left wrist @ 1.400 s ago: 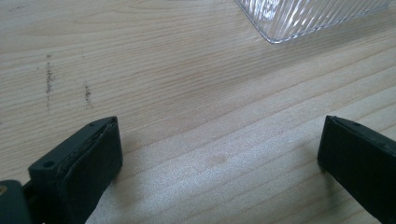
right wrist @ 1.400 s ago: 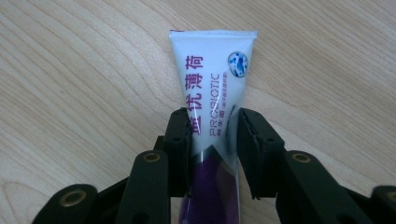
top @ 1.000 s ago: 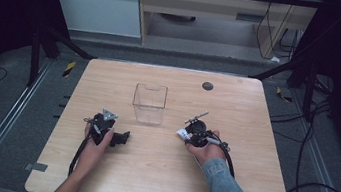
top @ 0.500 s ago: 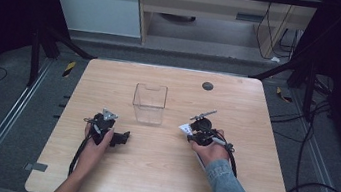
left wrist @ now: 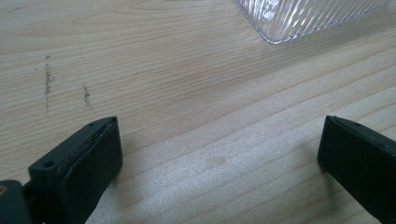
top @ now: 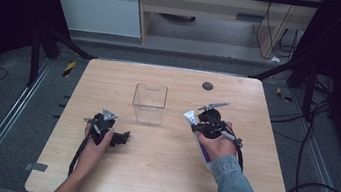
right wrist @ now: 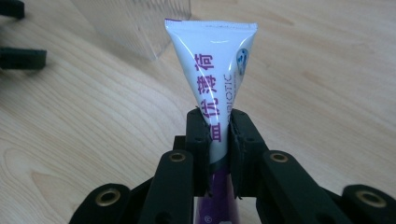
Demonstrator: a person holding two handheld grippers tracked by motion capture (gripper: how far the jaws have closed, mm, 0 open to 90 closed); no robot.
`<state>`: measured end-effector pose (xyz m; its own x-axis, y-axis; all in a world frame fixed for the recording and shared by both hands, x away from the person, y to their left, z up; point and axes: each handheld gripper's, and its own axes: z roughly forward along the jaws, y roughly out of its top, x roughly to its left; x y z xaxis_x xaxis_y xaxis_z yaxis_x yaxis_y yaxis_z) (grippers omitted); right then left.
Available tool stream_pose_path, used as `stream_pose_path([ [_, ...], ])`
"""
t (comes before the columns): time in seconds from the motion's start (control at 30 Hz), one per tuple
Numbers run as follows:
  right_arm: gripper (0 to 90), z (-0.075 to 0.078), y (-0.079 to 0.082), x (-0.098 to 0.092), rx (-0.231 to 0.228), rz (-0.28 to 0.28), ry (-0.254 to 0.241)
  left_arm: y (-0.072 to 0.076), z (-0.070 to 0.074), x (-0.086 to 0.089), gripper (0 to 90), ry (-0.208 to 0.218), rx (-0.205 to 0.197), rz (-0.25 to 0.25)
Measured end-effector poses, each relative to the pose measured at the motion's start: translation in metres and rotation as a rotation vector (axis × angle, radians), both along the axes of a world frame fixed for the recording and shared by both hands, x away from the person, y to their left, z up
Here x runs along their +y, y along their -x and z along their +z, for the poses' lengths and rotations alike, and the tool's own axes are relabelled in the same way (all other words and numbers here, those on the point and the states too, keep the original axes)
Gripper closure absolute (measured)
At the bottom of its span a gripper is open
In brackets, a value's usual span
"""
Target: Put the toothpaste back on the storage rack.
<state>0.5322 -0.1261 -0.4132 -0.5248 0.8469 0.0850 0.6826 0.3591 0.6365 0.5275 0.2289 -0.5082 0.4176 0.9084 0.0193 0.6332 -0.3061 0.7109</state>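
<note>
Right gripper (right wrist: 218, 123) has just clamped the toothpaste tube (right wrist: 215, 70) and lifted it off the tabletop (top: 158, 170), ready for the clear container (top: 149, 103); left gripper (top: 122, 137) rests open.

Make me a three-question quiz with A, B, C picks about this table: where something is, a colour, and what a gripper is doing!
1. Where is the clear ribbed plastic box?
A. between the two grippers, farther up the light wooden table
B. on the floor
C. inside a drawer

2. What colours is the squeezy tube?
A. green and black
B. white and purple
C. all red

3. What is the right hand-held gripper doing?
A. lying open
B. clamping the tube
C. holding the box

Answers: 1 A, the high view shows it standing there. 2 B, the right gripper view shows a white body with purple lettering. 3 B, its jaws press both sides of the tube; the left hand-held gripper is open.
</note>
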Motion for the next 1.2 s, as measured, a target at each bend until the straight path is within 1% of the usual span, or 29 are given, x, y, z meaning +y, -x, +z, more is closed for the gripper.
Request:
stream_pose_path([
  [0.07, 79.7, 0.009, -0.001, -0.003, -0.025, -0.006, -0.013, 0.0, 0.0, 0.0, 0.0, 0.0, 0.0, 0.0],
  [0.17, 79.7, 0.02, -0.002, -0.004, -0.048, -0.011, -0.027, 0.0, 0.0, 0.0, 0.0, 0.0, 0.0, 0.0],
  [0.2, 79.7, 0.026, -0.003, -0.004, -0.072, -0.008, -0.035, 0.0, 0.0, 0.0, 0.0, -0.001, 0.0, 0.0],
  [0.23, 79.7, 0.026, -0.003, -0.004, -0.072, -0.008, -0.035, 0.0, 0.0, 0.0, 0.0, -0.001, 0.0, -0.001],
  [0.27, 79.7, 0.029, -0.003, -0.004, -0.088, 0.0, -0.043, 0.0, 0.0, 0.0, 0.0, 0.0, 0.0, -0.002],
  [0.3, 79.7, 0.033, -0.003, -0.003, -0.096, -0.004, -0.059, 0.0, 0.0, 0.0, 0.0, 0.0, 0.0, -0.002],
  [0.4, 79.7, 0.039, -0.004, -0.002, -0.12, -0.009, -0.07, 0.0, 0.0, 0.0, 0.0, -0.001, 0.0, -0.002],
  [0.47, 79.7, 0.045, -0.007, 0.0, -0.139, -0.01, -0.081, 0.0, 0.0, 0.0, 0.0, -0.001, 0.0, -0.002],
  [0.53, 79.7, 0.047, -0.008, 0.001, -0.146, -0.01, -0.085, 0.0, 0.0, 0.0, 0.0, -0.001, 0.0, -0.002],
  [0.6, 79.8, 0.054, -0.011, 0.003, -0.167, -0.013, -0.104, 0.0, 0.0, 0.0, 0.0, -0.001, 0.0, -0.002],
  [0.67, 79.8, 0.056, -0.012, 0.004, -0.174, -0.015, -0.107, 0.0, 0.0, 0.0, 0.0, -0.001, 0.0, -0.003],
  [0.8, 79.8, 0.064, -0.018, 0.006, -0.207, -0.023, -0.146, 0.0, 0.0, 0.0, 0.0, -0.001, 0.0, -0.003],
  [0.83, 79.8, 0.064, -0.018, 0.006, -0.207, -0.023, -0.146, 0.0, 0.0, 0.0, 0.0, -0.001, 0.0, -0.003],
  [0.9, 79.8, 0.068, -0.019, 0.007, -0.214, -0.028, -0.166, 0.0, 0.0, 0.0, 0.0, -0.001, 0.0, -0.003],
  [0.93, 79.8, 0.071, -0.021, 0.008, -0.225, -0.023, -0.169, 0.0, 0.0, 0.0, 0.0, -0.001, 0.0, -0.003],
  [0.97, 79.8, 0.071, -0.021, 0.008, -0.225, -0.023, -0.169, 0.0, 0.0, 0.0, 0.0, -0.001, -0.001, -0.003],
  [1.0, 79.8, 0.074, -0.023, 0.009, -0.24, -0.025, -0.176, 0.0, 0.0, 0.0, 0.0, -0.001, 0.0, -0.003],
  [1.07, 79.8, 0.075, -0.024, 0.009, -0.247, -0.024, -0.179, 0.0, 0.0, 0.0, 0.0, 0.001, -0.001, -0.002],
  [1.2, 79.9, 0.079, -0.032, 0.013, -0.266, -0.03, -0.202, 0.0, 0.0, 0.0, 0.0, 0.002, -0.001, -0.002],
])
